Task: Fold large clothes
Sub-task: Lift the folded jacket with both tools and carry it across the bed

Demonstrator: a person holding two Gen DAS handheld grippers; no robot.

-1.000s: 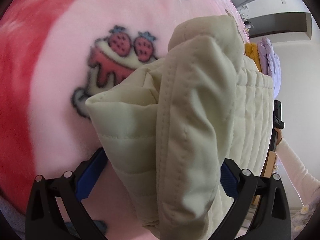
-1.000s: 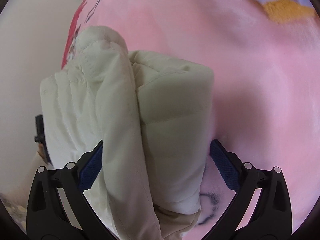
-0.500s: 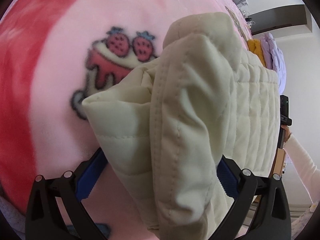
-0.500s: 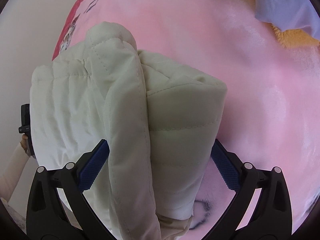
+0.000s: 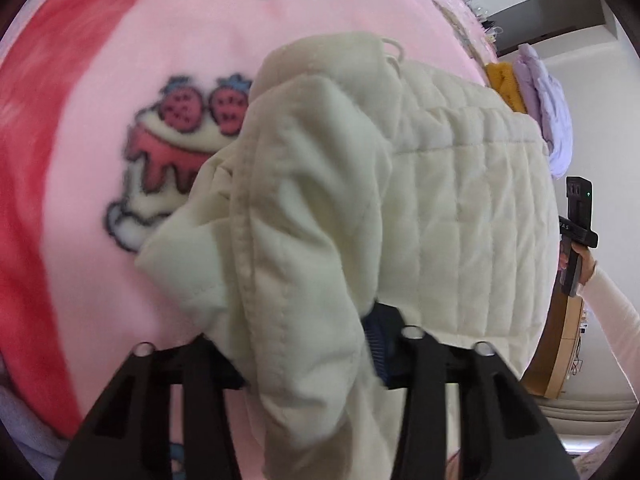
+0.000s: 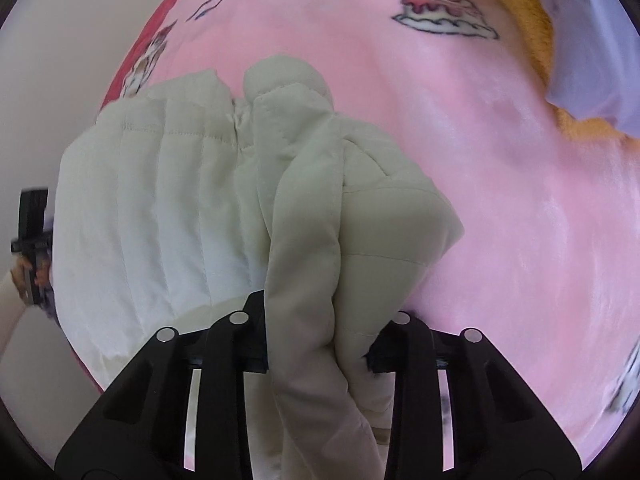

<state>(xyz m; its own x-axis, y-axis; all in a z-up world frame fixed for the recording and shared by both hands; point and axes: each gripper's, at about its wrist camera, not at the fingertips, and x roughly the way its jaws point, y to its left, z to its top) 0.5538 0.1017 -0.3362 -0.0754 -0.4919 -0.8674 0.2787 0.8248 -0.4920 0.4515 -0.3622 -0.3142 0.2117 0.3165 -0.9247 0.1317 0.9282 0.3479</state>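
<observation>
A: Jacket (image 5: 460, 208), the puffy cream one, where is it?
B: On the pink blanket (image 5: 100, 220) with the cake pictures, folded up.
A: What does the left gripper (image 5: 304, 344) do?
B: Its jaws have just been closing, and it pinches a thick fold at the jacket's left end.
A: And the right gripper (image 6: 320, 340)?
B: Same. Its jaws have just been closing too, and it squeezes the fold at the right end.

The cream quilted padded jacket (image 5: 460, 208) lies folded on the pink fleece blanket (image 5: 100, 200) with cake prints, its stitched panels facing up; at each end a thick bunched fold of the jacket (image 6: 320, 220) stands raised above the flatter middle part
</observation>
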